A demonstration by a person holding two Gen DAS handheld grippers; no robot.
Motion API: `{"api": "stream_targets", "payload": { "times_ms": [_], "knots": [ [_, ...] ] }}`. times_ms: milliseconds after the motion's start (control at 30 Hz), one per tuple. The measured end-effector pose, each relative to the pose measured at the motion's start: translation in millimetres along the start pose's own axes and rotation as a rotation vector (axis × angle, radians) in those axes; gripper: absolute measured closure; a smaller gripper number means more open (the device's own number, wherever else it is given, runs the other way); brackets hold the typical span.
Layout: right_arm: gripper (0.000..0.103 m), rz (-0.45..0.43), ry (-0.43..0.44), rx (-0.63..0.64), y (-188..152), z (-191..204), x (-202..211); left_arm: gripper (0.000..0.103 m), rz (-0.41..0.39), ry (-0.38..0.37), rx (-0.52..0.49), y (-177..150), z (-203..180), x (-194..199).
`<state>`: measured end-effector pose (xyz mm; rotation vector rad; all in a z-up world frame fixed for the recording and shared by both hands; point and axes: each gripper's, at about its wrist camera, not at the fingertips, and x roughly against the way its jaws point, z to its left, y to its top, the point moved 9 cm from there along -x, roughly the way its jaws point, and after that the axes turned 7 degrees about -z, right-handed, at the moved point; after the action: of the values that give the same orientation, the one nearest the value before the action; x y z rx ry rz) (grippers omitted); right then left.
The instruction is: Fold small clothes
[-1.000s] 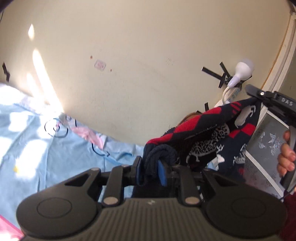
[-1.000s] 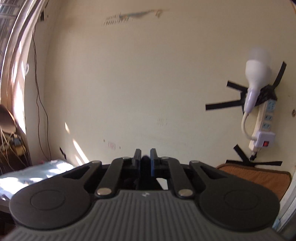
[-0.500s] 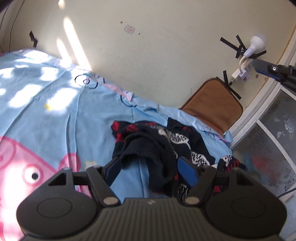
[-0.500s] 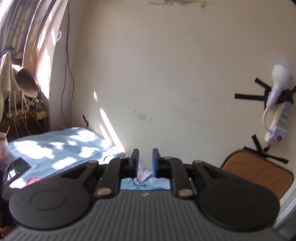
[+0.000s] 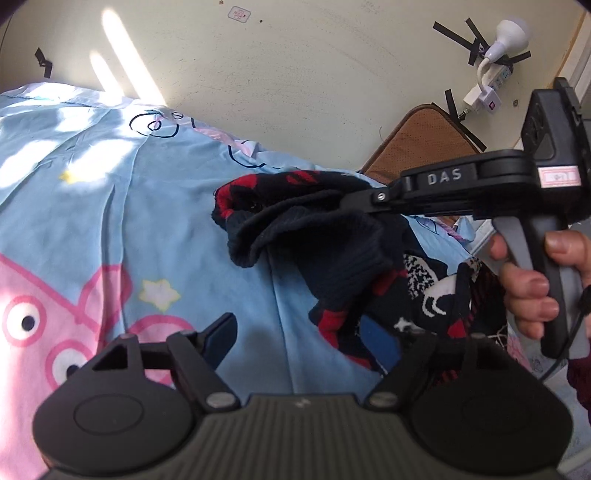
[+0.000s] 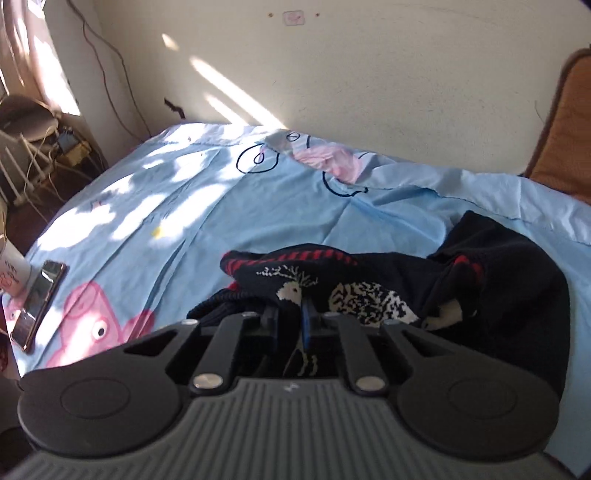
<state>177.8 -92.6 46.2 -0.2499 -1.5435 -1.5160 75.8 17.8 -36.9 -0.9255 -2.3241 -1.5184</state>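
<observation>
A dark navy sweater with red and white patterns lies crumpled on the light blue bed sheet. My left gripper hovers low over its near edge with jaws wide and still opening. A red-and-navy fold lies between the fingers, and the pads do not press it. My right gripper reaches in from the right, held by a hand. In the right wrist view the right gripper tips down onto the sweater; its jaws are narrow, closing, with dark knit pinched between them.
A phone and a white cup rest at the bed's left edge. A brown cushion leans on the wall at the bed's far right. A power strip with a lamp is taped to the wall.
The left gripper opened, let go of the sweater and sank toward the bed; the sweater dropped onto the sheet. The right gripper tipped down from facing the wall and closed on the knit.
</observation>
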Motion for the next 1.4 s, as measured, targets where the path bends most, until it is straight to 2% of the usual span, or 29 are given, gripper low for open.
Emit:
{"api": "stream_targets", "payload": {
  "times_ms": [133,167,233,267,300,333,367,400,433,467,500,533,600,633,700,767,867,933,967,1000,1100,1233,1300,1400],
  "knots": [
    [0.090,-0.045,-0.026,-0.099,14.6,-25.0,9.7,0.032,0.003,0.005,-0.086,4.6,-25.2,-33.8],
    [0.090,-0.046,-0.024,-0.116,19.0,-29.2,5.5,0.035,-0.004,0.010,-0.114,6.4,-31.9,-40.0],
    [0.090,-0.057,-0.022,-0.161,10.5,-42.9,14.7,0.048,-0.032,0.014,-0.169,11.7,-46.2,-51.0],
    [0.090,-0.059,-0.023,-0.167,11.1,-45.9,10.1,0.069,-0.040,0.012,-0.193,13.9,-51.2,-55.6],
    [0.090,-0.069,-0.024,-0.174,-3.5,-63.4,31.6,0.094,-0.039,0.014,-0.210,14.7,-53.5,-59.3],
    [0.090,-0.072,-0.023,-0.180,-1.9,-66.6,26.9,0.094,-0.031,0.035,-0.216,14.7,-52.0,-63.4],
    [0.090,-0.076,-0.023,-0.188,17.8,-60.1,3.7,0.094,-0.031,0.047,-0.211,14.4,-49.0,-63.4],
    [0.090,-0.085,-0.024,-0.196,23.8,-59.1,-3.6,0.095,-0.033,0.047,-0.207,13.9,-46.4,-60.9],
    [0.092,-0.106,-0.027,-0.203,11.0,-89.0,23.1,0.095,-0.045,0.052,-0.201,14.0,-41.5,-53.5],
    [0.095,-0.112,-0.035,-0.204,25.6,-85.6,4.8,0.095,-0.062,0.049,-0.193,15.2,-37.1,-43.5],
    [0.096,-0.126,-0.047,-0.209,27.6,-89.7,3.0,0.095,-0.083,0.037,-0.172,18.2,-31.2,-29.4],
    [0.096,-0.146,-0.067,-0.209,5.5,-98.1,34.0,0.095,-0.107,0.020,-0.137,23.2,-23.9,-13.8],
    [0.097,-0.164,-0.133,-0.176,2.8,-111.3,45.5,0.095,-0.168,0.005,-0.072,39.6,-4.1,20.1],
    [0.097,-0.166,-0.170,-0.151,-10.5,-116.8,61.3,0.096,-0.191,0.002,-0.037,49.1,7.1,35.4],
    [0.097,-0.164,-0.204,-0.154,-12.2,-120.5,62.1,0.097,-0.213,-0.009,0.035,67.8,28.9,61.4],
    [0.097,-0.222,-0.220,-0.152,-9.8,-121.9,77.8,0.098,-0.236,0.007,0.057,87.5,42.3,79.7],
    [0.097,-0.407,-0.239,-0.148,21.8,-114.2,110.0,0.098,-0.330,0.022,-0.020,124.9,33.0,110.1],
    [0.097,-0.543,-0.231,-0.153,26.1,-122.8,163.4,0.098,-0.391,-0.004,-0.093,147.8,12.7,129.2],
    [0.097,-0.589,-0.234,-0.150,36.5,-119.3,171.3,0.098,-0.433,-0.009,-0.143,160.9,-2.4,141.6],
    [0.097,-0.656,-0.237,-0.140,14.0,-124.2,214.6,0.098,-0.463,-0.010,-0.175,169.8,-12.0,150.9],
    [0.097,-0.816,-0.235,-0.115,8.8,-129.0,302.0,0.098,-0.562,-0.036,-0.250,201.6,-48.5,184.9],
    [0.097,-0.993,-0.215,-0.073,19.7,-106.4,375.5,0.098,-0.721,-0.067,-0.327,237.5,-94.6,246.8],
    [0.097,-1.084,-0.199,-0.031,12.9,-101.1,423.7,0.098,-0.788,-0.068,-0.365,247.9,-115.7,273.9],
    [0.097,-1.175,-0.203,0.029,11.3,-82.4,475.1,0.098,-0.851,-0.061,-0.407,258.6,-140.5,296.7]
  ]
}}
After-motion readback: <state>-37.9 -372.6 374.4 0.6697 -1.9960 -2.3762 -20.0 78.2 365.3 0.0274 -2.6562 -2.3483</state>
